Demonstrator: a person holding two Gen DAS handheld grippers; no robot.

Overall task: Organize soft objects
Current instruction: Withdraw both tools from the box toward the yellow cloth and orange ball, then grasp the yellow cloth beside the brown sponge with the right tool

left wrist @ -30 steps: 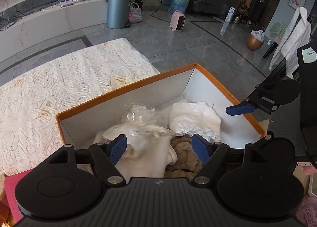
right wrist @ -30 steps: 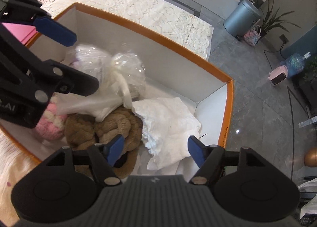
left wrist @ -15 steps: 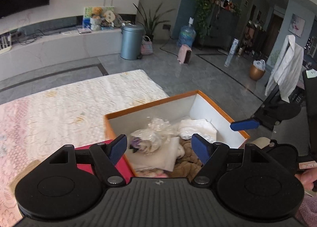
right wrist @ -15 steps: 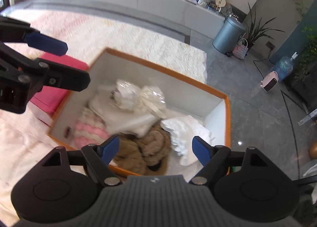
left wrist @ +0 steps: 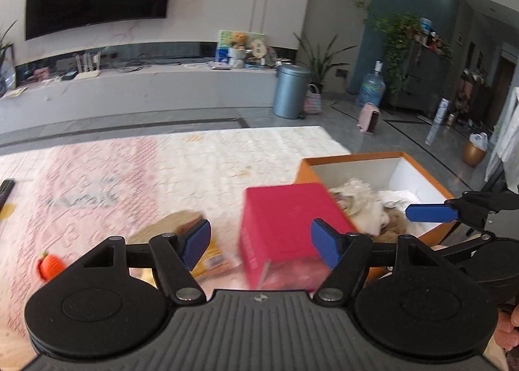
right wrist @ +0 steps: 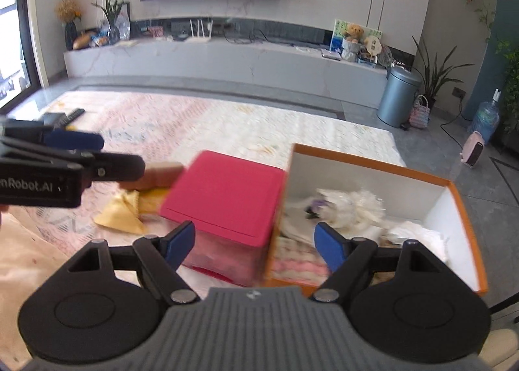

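An orange-edged white box (right wrist: 454,205) (left wrist: 405,173) stands on the patterned rug and holds white cloths (right wrist: 350,205), a brown knit piece (left wrist: 394,220) and a pink-and-white knit piece (right wrist: 298,260). A pink box (right wrist: 227,196) (left wrist: 285,212) stands against its left side. My left gripper (left wrist: 259,243) is open and empty, raised before the pink box. My right gripper (right wrist: 254,243) is open and empty, above the seam between the two boxes. Each gripper shows in the other's view, the left one (right wrist: 74,150) and the right one (left wrist: 431,212).
A yellow cloth (right wrist: 123,212) and a tan block (right wrist: 162,173) lie left of the pink box. A small orange toy (left wrist: 50,265) sits on the rug at left. A remote (right wrist: 69,116) lies far left. A grey bin (right wrist: 400,97) and a TV bench (right wrist: 227,59) stand beyond the rug.
Both grippers have pulled back and up out of the orange box, empty. The views now tilt up and left, so the pink box and the room come into view.
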